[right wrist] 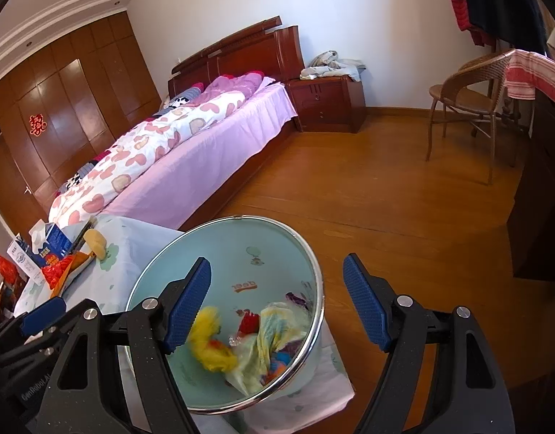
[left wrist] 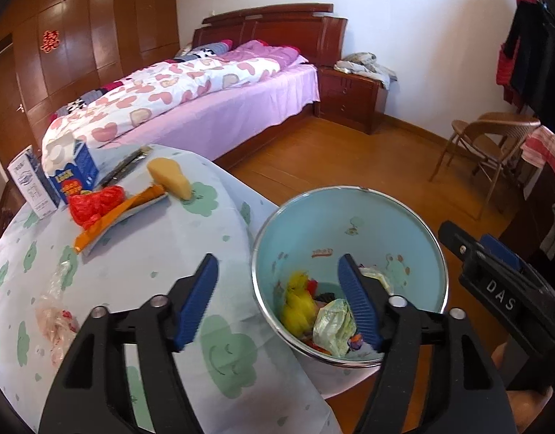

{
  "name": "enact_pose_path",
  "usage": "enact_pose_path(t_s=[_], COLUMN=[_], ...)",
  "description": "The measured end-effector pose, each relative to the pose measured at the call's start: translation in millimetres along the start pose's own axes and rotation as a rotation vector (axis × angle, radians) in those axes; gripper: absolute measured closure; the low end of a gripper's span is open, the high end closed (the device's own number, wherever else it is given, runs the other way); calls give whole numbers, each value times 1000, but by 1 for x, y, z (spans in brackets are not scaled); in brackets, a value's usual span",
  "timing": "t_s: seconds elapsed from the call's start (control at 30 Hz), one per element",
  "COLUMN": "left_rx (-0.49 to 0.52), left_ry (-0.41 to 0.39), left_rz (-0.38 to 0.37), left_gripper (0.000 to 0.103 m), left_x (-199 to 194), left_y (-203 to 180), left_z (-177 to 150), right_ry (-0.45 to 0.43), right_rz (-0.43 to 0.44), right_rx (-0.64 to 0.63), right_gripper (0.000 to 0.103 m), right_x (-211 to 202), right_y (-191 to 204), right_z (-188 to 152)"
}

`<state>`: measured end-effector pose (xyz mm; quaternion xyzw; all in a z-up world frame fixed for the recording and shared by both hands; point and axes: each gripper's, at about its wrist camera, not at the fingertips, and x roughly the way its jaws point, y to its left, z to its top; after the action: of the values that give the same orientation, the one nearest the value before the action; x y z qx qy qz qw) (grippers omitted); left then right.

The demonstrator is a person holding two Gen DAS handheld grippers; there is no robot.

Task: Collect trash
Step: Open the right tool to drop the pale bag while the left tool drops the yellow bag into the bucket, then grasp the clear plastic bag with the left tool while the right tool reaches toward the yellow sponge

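Observation:
A light blue trash bin (left wrist: 350,224) with a metal rim stands beside the table and holds a yellow wrapper (left wrist: 297,303) and a pale crumpled bag (left wrist: 331,322). My left gripper (left wrist: 277,264) is open and empty above the bin's near left rim, one finger over the tablecloth and the other over the bin. On the table lie a red crumpled wrapper (left wrist: 94,204), an orange wrapper (left wrist: 114,217) and a clear plastic wrapper (left wrist: 56,311). My right gripper (right wrist: 277,264) is open and empty over the bin (right wrist: 241,253), where the yellow wrapper (right wrist: 208,340) and the pale bag (right wrist: 274,329) show.
A blue carton (left wrist: 73,170), a white box (left wrist: 29,184) and a yellow wedge (left wrist: 169,177) stand at the table's far side. A bed (left wrist: 212,115), a nightstand (left wrist: 350,97) and a wicker chair (left wrist: 491,144) ring the wooden floor (left wrist: 350,159).

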<state>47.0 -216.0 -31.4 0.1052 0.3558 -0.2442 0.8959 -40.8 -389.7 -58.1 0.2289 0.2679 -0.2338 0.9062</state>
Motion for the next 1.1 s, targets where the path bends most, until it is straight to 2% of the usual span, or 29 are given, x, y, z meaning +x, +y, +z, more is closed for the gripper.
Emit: enact_pose_path(t_s=[0.17, 0.73, 1.1], left_rx=[-36, -140, -214], left_ry=[-8, -3, -5], left_rz=[30, 159, 218], left_gripper=[21, 21, 21], left_x=[-8, -28, -43], left_y=[13, 80, 126], left_z=[-1, -28, -43], right_ry=[0, -16, -16], right_rz=[20, 61, 125], right_rx=[-32, -188, -288], right_gripper=[28, 23, 22], right_x=[-3, -20, -33], right_y=[10, 72, 127], right_z=[-2, -18, -33])
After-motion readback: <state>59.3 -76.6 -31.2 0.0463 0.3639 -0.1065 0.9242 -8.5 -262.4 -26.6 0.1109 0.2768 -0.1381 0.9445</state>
